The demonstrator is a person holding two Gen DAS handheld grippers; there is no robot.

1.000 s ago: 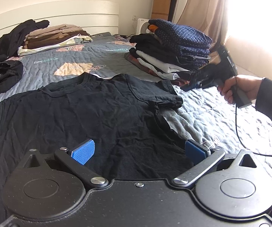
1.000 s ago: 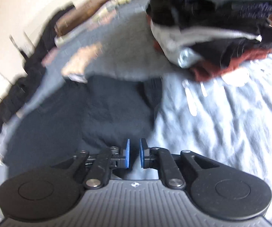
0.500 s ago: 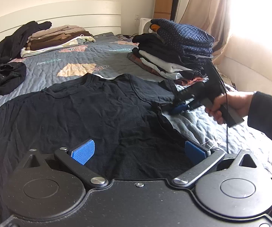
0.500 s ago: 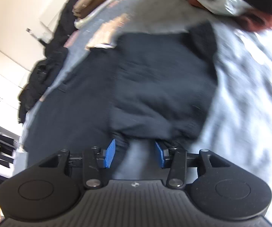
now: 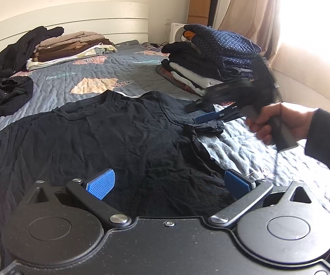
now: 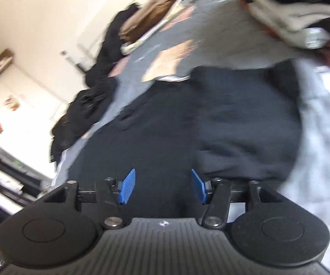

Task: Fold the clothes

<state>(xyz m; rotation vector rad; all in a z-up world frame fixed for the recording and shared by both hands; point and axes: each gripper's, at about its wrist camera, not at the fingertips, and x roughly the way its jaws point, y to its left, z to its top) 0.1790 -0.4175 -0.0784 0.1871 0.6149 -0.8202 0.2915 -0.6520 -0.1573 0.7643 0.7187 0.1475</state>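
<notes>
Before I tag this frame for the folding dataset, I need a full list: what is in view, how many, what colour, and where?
T-shirt: one, black, spread flat on the quilt, collar toward the headboard.
Quilt: one, grey-blue with peach patches, covering the bed.
Folded stack: one, brown and beige, by the headboard.
Folded stack on the right: one, dark with a dotted navy piece on top, near the curtain.
Loose clothes: one black heap, far left of the bed.
Headboard: one, white, against the wall.
Curtain: one, beige, at the bright window.
Left gripper: black with blue pads, open, over the shirt's hem.
Right gripper: same, open, at the shirt's sleeve.
Right hand: one, dark sleeve.
</notes>
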